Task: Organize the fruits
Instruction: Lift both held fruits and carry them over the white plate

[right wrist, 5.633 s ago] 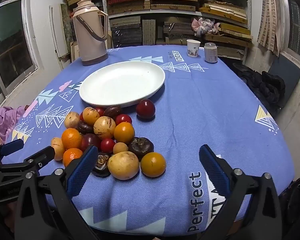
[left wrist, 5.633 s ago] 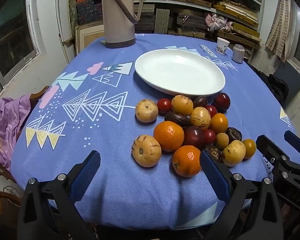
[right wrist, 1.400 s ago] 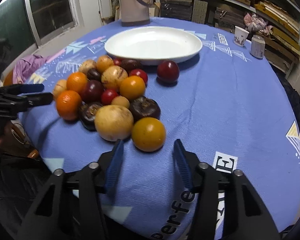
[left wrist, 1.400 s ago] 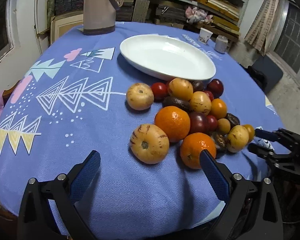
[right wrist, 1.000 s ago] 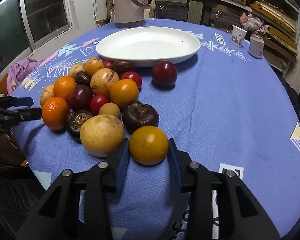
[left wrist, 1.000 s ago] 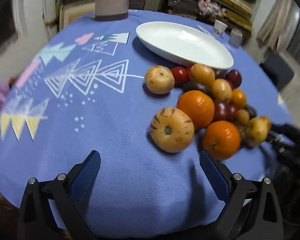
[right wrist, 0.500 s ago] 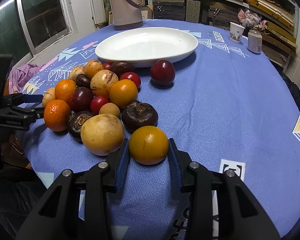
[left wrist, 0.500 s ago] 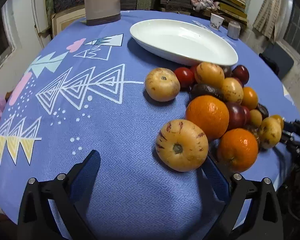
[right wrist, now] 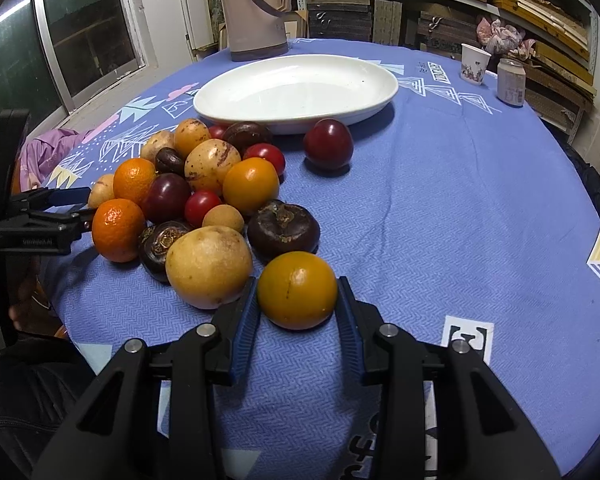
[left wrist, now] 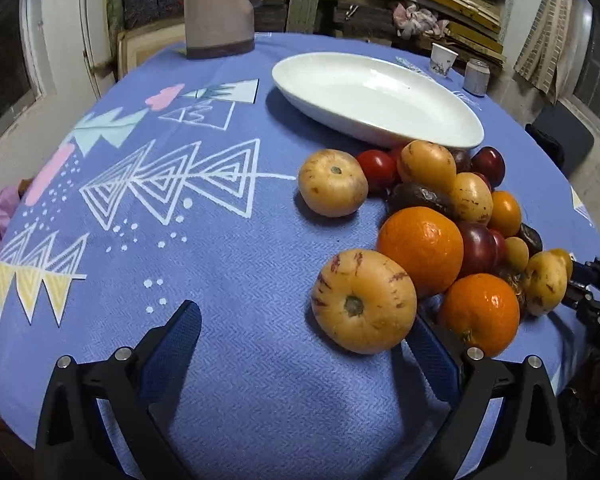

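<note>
The right gripper (right wrist: pixel 297 300) has its blue ribbed pads pressed on either side of a smooth, round yellow-orange fruit (right wrist: pixel 297 290), which sits on the tablecloth (right wrist: pixel 480 208) near the table's front edge, at the near end of the fruit pile (right wrist: pixel 204 196). Just beside it lies a large pale yellow fruit (right wrist: pixel 209 266), matte and speckled, and behind it a flattened dark purple fruit (right wrist: pixel 283 229) with a dried calyx. Two dimpled tangerines, three small glossy red tomatoes and a lone dark red plum (right wrist: pixel 328 144) can be counted; fruits deeper in the pile overlap and are hard to separate. The left gripper (left wrist: pixel 300 342) stands wide open, holding nothing, its right finger beside a striped yellow fruit (left wrist: pixel 363 301). Beyond the pile rests one shallow oval white plate (right wrist: pixel 376 96). At the far edge stand a beige thermos (right wrist: pixel 256 12), cut off at the top, a paper cup (right wrist: pixel 475 62) and a small jar (right wrist: pixel 511 81).
</note>
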Demonstrator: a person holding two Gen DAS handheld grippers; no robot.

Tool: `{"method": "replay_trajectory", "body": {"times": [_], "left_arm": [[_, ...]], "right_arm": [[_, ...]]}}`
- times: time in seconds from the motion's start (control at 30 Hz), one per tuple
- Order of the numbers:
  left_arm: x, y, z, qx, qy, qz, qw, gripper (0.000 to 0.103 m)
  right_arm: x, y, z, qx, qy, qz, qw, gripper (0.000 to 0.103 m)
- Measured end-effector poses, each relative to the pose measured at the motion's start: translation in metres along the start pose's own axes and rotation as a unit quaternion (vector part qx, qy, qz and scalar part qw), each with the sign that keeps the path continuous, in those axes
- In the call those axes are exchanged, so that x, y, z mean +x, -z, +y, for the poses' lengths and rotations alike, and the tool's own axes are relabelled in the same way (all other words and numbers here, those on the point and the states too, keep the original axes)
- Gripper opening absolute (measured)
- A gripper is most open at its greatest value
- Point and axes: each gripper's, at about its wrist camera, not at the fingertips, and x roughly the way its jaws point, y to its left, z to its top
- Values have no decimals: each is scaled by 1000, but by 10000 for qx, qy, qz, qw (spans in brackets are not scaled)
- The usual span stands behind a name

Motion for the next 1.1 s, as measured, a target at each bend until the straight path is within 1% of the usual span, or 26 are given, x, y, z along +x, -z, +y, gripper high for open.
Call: {"method": "replay_trajectory", "body": {"times": [0.03,0.07,0.1,0.13,0.17,0.2,0.23,0.27,0.3,0.33,0.4,0.53,0.63,0.87,0.97,1.03,1.1], "left_arm": [[-1,-1,-2,120,-4,-5,9999,100],[-4,-2,-4,210,-26,-120,9997,94],[-9,-2,-7,301,-9,-270,9992,80],[-11,-3,-9,375,88,-293,9988,72],[-10,-3,-10,419,152,-269,9986,62],[-7,-3,-12,461,212,-178,9986,59],[-3,-3,-12,459,223,-89,9987,59],[-3,-2,-13,492,192,-117,9985,56],[-3,-1,-14,547,206,-134,9982,46],[-4,-2,-15,562,348,-143,9977,41],[-2,-6,-14,500,403,-122,9979,41],[1,-7,-14,578,290,-167,9978,40],[-1,-5,-14,641,283,-209,9973,40],[-20,-11,-3,480,218,-512,9973,40],[-33,-21,-2,586,254,-656,9958,40],[-39,-35,-3,680,303,-757,9943,40],[-43,-55,-7,812,329,-865,9924,40]], "right_arm": [[0,0,0,-1,0,-2,10000,38],[0,0,0,3,-2,-5,10000,38],[0,0,0,10,-7,-2,10000,38],[0,0,0,13,-9,-1,10000,38],[0,0,0,13,-6,0,10000,38],[0,0,0,5,-5,3,10000,38],[0,0,0,-4,1,7,10000,38],[0,0,0,-1,1,8,10000,38],[0,0,0,0,-5,9,10000,38],[0,0,0,2,-8,11,10000,38],[0,0,0,15,-11,12,10000,38],[-3,-2,1,20,-71,-25,10000,37],[-9,-5,-3,80,-120,-112,9998,37],[-22,-13,-4,66,-121,-299,9995,37],[-32,-25,-7,38,-175,-447,9988,37],[-41,-43,-7,-86,-192,-599,9980,37],[-48,-68,-6,-286,-161,-794,9963,37]]}}
